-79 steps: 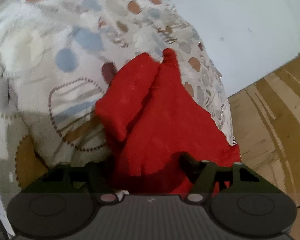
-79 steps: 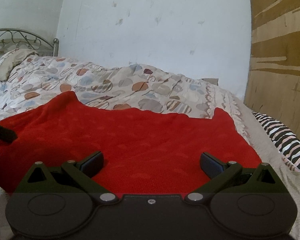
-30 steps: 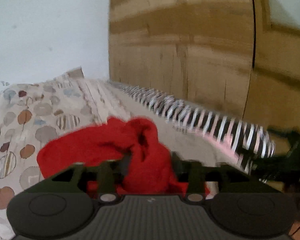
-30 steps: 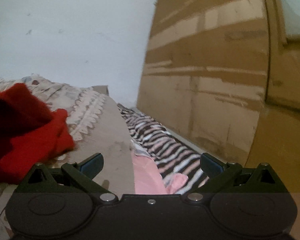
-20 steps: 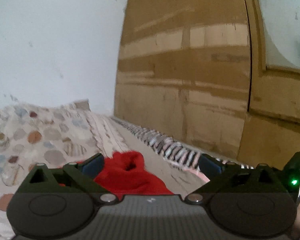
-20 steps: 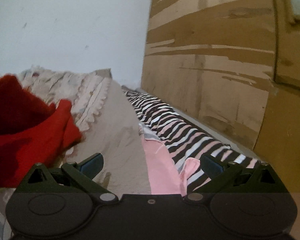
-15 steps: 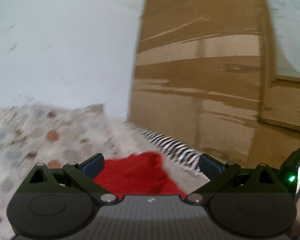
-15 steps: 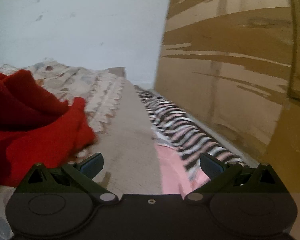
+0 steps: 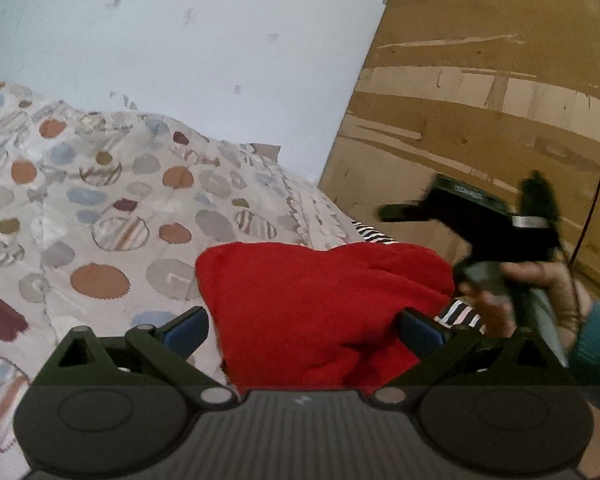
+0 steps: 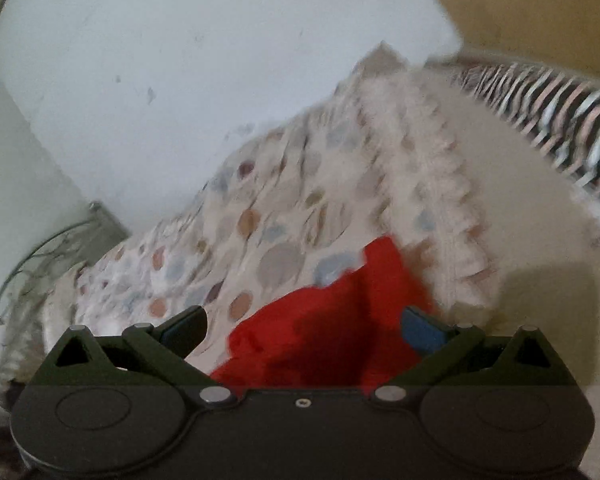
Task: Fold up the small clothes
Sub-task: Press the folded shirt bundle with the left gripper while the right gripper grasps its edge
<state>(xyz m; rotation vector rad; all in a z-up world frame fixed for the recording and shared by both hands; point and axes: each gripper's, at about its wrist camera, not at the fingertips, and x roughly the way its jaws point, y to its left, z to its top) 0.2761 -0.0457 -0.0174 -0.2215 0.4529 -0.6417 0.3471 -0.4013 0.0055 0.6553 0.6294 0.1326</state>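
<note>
A red knit garment [image 9: 320,304] lies folded in a thick bundle on the patterned bedspread [image 9: 100,200]. My left gripper [image 9: 304,330] stands open just behind the bundle, its blue-padded fingers wide on either side and clear of the cloth. In the left wrist view the right gripper [image 9: 456,208] hangs in a person's hand above the bundle's right end. The right wrist view is tilted and blurred: my right gripper [image 10: 304,328] is open above the red garment [image 10: 332,320], nothing between its pads.
A zebra-striped cloth [image 10: 548,104] lies along the bed's far side by a brown wooden wardrobe [image 9: 500,100]. A white wall [image 9: 180,40] backs the bed. A metal bedhead [image 10: 40,256] shows at left in the right wrist view.
My left gripper let go of the red bundle, opened wide and drew back. The right gripper swung left from the striped and pink clothes to above the red garment, rolling as it went.
</note>
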